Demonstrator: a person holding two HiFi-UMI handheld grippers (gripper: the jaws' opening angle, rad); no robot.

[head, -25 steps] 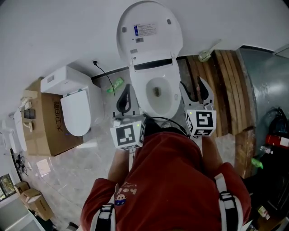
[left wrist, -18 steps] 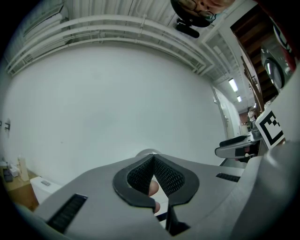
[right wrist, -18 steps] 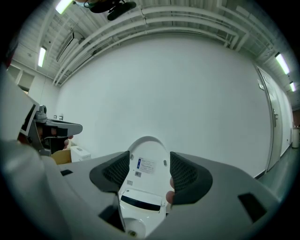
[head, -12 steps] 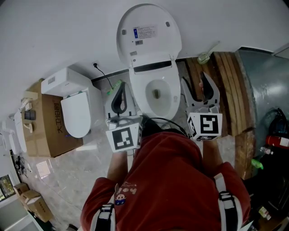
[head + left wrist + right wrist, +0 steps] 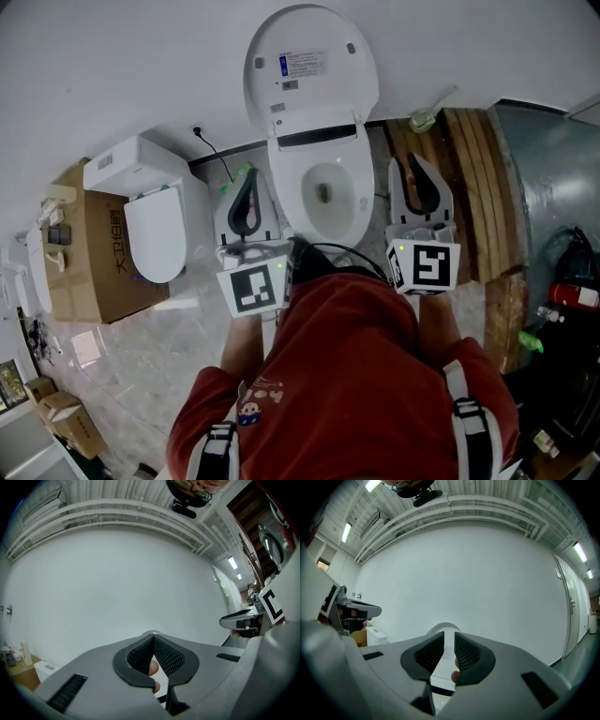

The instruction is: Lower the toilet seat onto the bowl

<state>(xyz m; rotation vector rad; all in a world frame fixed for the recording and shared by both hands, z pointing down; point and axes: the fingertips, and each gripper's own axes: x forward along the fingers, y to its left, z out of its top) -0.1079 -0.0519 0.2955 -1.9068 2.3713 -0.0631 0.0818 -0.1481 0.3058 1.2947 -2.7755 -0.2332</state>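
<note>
Both grippers have come up a little beside the toilet, and the right gripper [image 5: 413,169] has just been closing its fingers [image 5: 466,656]; they are now standing only narrowly apart, with nothing between them. The left gripper [image 5: 247,180] is keeping its fingers [image 5: 166,656] closed tip to tip, also on nothing. We are holding them at 9 and 3 o'clock of the bowl [image 5: 352,217], while the toilet seat [image 5: 311,70] is standing raised at 12 o'clock, leaning back towards the wall and well apart from both grippers. We are judging that the lowering is not yet begun. The main risk we are seeing is the seat falling freely: if we are only nudging its top edge forward with closed fingers, it may pass its balance point and slam onto the bowl. The smooth plastic is also likely to be slipping off the fingers if we are pushing at an angle. A narrow opening may be failing to take the rim, so we may be needing to open wider before reaching.
</note>
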